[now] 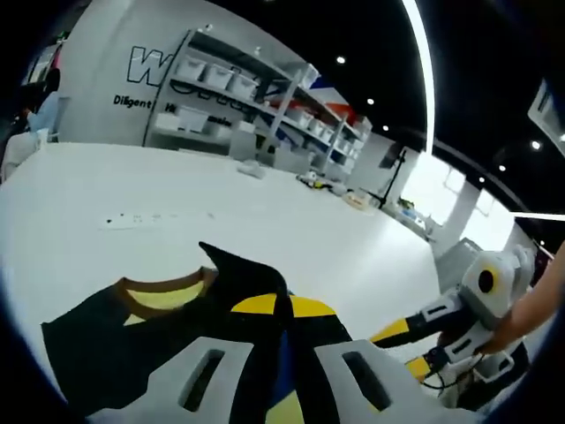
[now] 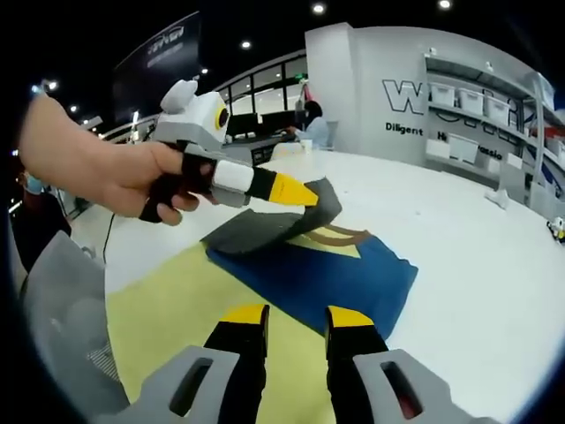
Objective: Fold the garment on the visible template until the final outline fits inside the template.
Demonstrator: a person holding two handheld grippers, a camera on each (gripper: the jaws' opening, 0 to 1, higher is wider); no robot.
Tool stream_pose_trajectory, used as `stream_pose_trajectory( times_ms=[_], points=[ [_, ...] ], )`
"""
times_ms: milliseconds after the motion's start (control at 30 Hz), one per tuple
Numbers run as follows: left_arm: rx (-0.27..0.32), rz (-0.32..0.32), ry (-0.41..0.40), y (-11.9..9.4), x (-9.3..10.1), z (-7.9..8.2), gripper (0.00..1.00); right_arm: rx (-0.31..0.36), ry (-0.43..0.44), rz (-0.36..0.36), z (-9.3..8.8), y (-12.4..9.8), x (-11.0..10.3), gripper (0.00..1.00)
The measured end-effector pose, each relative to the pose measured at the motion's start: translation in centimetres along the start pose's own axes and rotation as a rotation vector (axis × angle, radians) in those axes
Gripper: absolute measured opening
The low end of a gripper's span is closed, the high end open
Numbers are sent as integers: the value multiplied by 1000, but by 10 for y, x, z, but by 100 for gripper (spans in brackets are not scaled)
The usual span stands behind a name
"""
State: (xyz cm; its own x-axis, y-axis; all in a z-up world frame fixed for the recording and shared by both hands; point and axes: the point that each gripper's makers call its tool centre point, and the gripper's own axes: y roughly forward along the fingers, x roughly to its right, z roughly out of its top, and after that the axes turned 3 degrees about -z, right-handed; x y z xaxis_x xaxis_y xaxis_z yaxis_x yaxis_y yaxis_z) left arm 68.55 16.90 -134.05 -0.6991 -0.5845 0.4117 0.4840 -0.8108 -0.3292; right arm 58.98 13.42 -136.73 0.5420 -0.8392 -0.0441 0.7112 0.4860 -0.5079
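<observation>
Garment lies on yellow template on white surface. Left gripper fingers pinch a lifted fold of garment near its collar. Right gripper fingers spread apart, hovering over template, holding nothing.

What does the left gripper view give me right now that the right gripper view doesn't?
Left gripper view: the garment bunched between that gripper's own jaws, its brown collar facing up, and the right gripper coming in from the right.

Right gripper view: the yellow template under the garment's blue side, the right gripper's open jaws, and a hand holding the left gripper.

Both: garment, white table, shelving.
</observation>
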Motion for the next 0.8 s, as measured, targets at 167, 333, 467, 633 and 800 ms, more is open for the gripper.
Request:
stream_pose_trajectory(
  times_ms=[167,333,467,633,800],
  points=[
    [-40,-3,-1,10,4,-15,0,-3,5,-9,-3,-3,3,19],
    [-77,-17,7,18,11,-26,0,-9,13,-19,-6,-5,7,19],
    [-104,-36,3,23,18,-35,0,-11,13,-23,-6,-5,9,18],
    [-107,-57,-24,29,28,-41,8,-14,15,-31,-6,-5,11,19],
    [-98,-77,-29,25,37,-39,30,-21,13,-33,-7,-6,13,19]
  ],
)
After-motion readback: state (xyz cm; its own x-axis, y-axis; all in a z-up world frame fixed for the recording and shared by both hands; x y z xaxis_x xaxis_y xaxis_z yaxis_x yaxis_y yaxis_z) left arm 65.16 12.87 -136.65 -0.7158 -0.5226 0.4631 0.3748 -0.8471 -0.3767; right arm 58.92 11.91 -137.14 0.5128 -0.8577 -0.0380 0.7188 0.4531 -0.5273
